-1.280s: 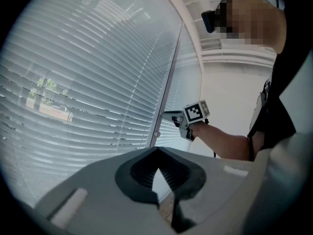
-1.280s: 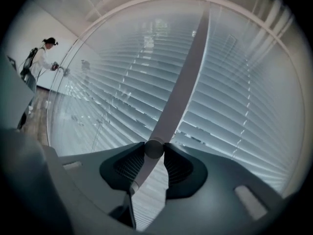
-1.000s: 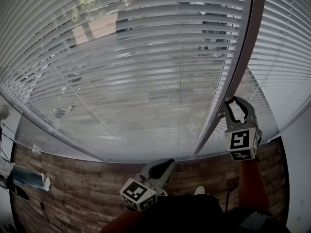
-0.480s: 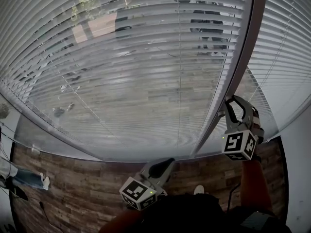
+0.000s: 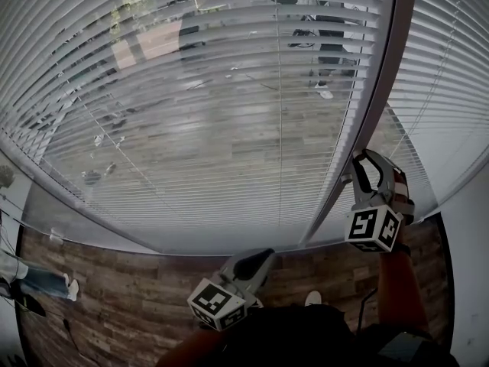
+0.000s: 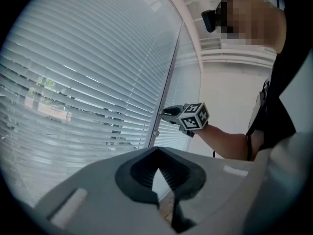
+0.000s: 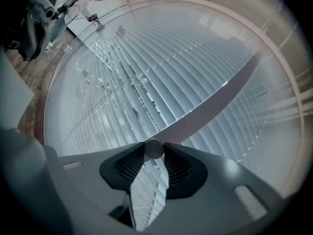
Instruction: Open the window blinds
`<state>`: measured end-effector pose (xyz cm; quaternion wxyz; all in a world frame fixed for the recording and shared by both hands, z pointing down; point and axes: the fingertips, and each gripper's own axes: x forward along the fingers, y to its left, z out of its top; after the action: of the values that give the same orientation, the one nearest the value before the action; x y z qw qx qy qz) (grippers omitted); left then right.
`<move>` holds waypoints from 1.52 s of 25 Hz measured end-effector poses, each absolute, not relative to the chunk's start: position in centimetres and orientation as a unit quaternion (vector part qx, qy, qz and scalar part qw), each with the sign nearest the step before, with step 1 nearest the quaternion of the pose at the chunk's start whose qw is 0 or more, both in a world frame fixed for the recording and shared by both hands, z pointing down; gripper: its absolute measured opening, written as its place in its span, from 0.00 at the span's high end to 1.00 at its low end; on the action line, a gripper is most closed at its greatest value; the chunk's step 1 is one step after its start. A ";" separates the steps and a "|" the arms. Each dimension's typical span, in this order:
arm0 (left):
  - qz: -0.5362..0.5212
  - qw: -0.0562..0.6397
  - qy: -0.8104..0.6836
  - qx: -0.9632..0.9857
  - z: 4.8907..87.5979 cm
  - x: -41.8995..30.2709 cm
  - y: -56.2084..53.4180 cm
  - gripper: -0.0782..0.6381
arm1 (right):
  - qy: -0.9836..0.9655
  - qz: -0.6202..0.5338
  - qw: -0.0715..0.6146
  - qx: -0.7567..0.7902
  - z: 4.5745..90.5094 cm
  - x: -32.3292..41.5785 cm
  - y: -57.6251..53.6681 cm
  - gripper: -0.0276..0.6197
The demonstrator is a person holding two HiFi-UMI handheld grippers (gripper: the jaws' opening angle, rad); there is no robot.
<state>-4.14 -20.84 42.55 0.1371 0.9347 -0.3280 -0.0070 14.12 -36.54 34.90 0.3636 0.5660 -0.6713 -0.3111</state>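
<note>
White slatted blinds [image 5: 229, 113] cover the window, their slats tilted partly apart so the ground outside shows through. A grey upright frame bar [image 5: 374, 105] divides them from a second blind [image 5: 447, 105]. My right gripper [image 5: 365, 160] points at that bar, shut on a small round knob [image 7: 154, 149] that sits end-on between the jaw tips [image 7: 154, 151]. The left gripper view shows this gripper [image 6: 167, 112] against the bar. My left gripper [image 5: 262, 257] hangs low in front of my body, away from the window; its jaw tips [image 6: 156, 153] meet with nothing between them.
A wooden floor [image 5: 114, 297] runs below the window sill. A pale wall [image 5: 470, 266] closes the right side. In the left gripper view another small round knob [image 6: 155, 132] sits on the bar, just below my right gripper.
The slats have tilted further apart, so more of the outside shows through. My right gripper has rolled a little on the knob. The left gripper has stayed still.
</note>
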 end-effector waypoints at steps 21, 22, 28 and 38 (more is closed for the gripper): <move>-0.004 0.144 -0.326 0.934 43.2 -4.3 -21.0 0.89 | -0.805 0.041 0.002 0.592 33.7 15.4 -36.3 0.69; -0.003 0.144 -0.327 0.934 43.3 -4.3 -21.1 0.89 | -0.805 0.040 0.004 0.592 33.8 15.3 -36.3 0.69; -0.015 0.147 -0.325 0.934 43.2 -4.2 -21.1 0.89 | -0.804 0.033 0.016 0.593 34.3 14.8 -36.7 0.69; -0.004 0.143 -0.329 0.933 43.1 -4.4 -21.2 0.89 | -0.806 0.028 0.024 0.591 34.2 15.0 -36.7 0.72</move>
<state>-4.40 -21.18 43.09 0.1429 0.9333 -0.3294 -0.0040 14.97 -36.72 34.16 0.0239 0.5912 -0.8056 0.0283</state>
